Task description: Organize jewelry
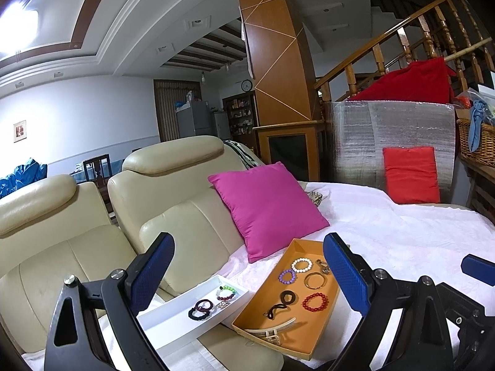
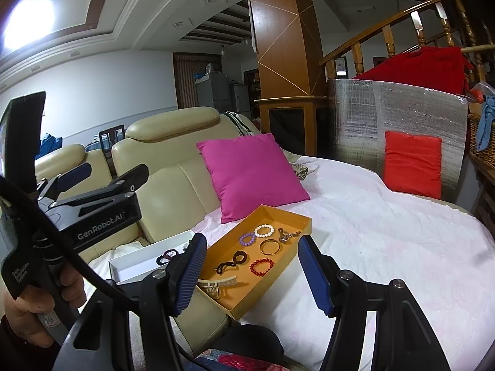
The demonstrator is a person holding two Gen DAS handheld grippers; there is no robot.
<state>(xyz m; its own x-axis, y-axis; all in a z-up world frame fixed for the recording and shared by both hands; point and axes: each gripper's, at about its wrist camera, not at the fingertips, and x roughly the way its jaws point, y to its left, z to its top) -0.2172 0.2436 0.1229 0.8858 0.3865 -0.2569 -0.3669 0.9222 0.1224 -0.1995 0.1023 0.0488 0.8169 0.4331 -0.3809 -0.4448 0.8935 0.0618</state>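
I hold both grippers, left [image 1: 247, 275] and right [image 2: 252, 273], spread and empty | bracelets lie in orange tray [image 1: 312, 338] on sofa edge | risk: a nudge tips it off.

The left gripper [image 2: 102, 176], seen from the right wrist, carries white lettering "GenRobot.AI" along its black body (a smaller white label on the handle [image 2: 20, 273] below is too blurred to read), and no other text is legible.
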